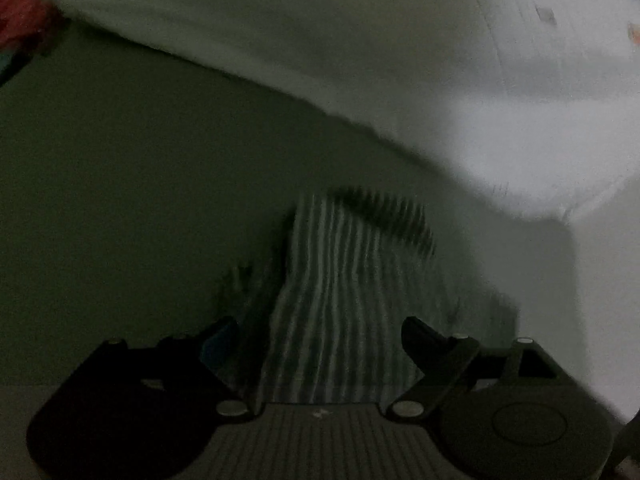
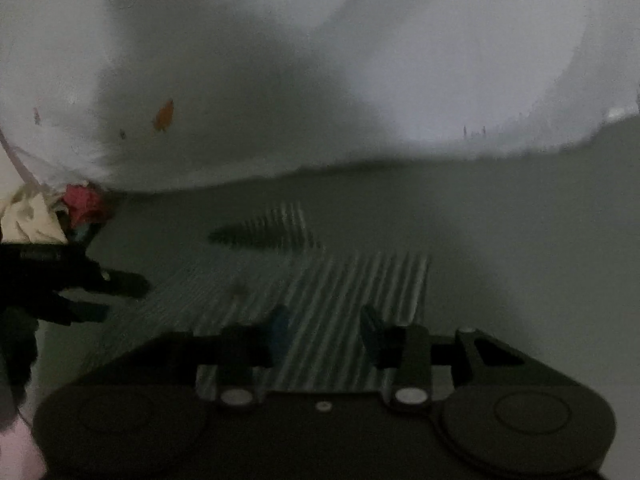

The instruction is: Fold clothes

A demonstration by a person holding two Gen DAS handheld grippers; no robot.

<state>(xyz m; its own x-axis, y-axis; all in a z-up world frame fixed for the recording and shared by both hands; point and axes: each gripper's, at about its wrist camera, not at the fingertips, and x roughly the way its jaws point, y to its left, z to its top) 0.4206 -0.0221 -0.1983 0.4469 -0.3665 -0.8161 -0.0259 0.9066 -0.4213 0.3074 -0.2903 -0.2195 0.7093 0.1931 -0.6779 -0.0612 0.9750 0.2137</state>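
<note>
Striped cloth (image 2: 320,300) lies blurred and dim between the spread, empty fingers of both left gripper (image 1: 320,336) and right gripper (image 2: 326,328).

Striped garment (image 2: 320,300), narrow dark-and-pale stripes, spread mostly flat on grey-green surface. One corner folded over at far edge (image 1: 384,216), casting dark shadow. Near portion running under camera. Dim and blurred; garment type not discernible.
</note>
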